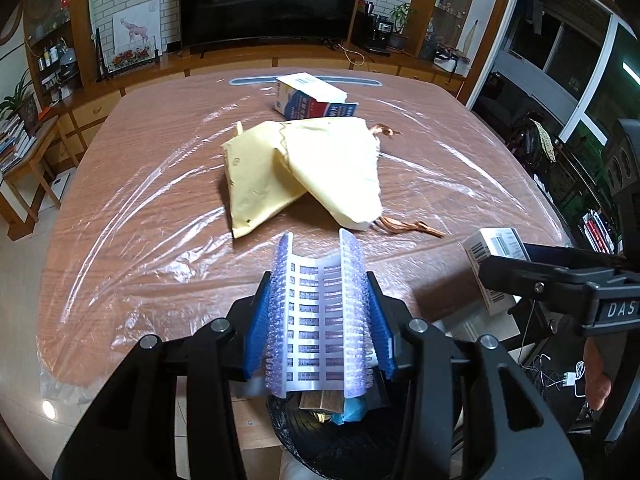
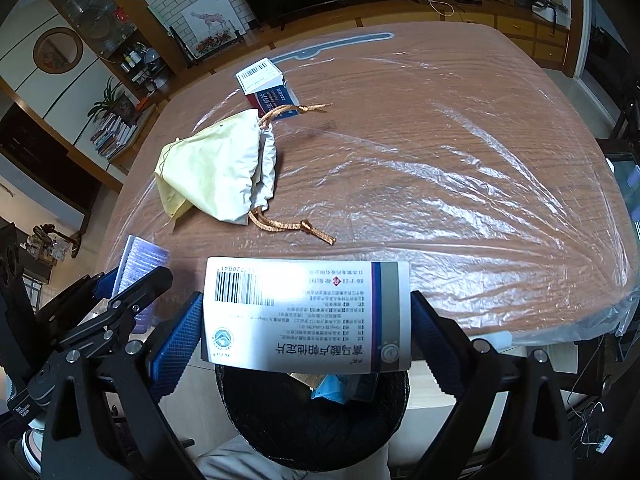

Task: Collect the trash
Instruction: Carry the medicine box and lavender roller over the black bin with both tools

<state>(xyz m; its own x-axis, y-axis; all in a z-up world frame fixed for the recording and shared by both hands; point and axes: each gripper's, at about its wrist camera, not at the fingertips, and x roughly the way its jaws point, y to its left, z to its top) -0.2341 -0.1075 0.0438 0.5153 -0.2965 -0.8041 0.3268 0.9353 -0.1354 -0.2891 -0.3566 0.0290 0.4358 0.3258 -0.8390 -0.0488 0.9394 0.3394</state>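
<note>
Medicine box [image 2: 306, 314] crosswise between pads

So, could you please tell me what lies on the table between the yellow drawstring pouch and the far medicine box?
Only the pouch's upper cord, touching the box; right wrist view.

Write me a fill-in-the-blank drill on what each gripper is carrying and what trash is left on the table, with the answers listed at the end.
1. The left gripper is shut on a white ridged plastic ____ strip.
2. The right gripper is shut on a white printed cardboard box whose ____ sits at its left end.
3. Below both grippers stands a black mesh ____ holding scraps.
4. On the plastic-covered wooden table remain a pale yellow drawstring pouch with ____ cords and a blue-and-white box.

Missing words: blister; barcode; bin; brown
</note>
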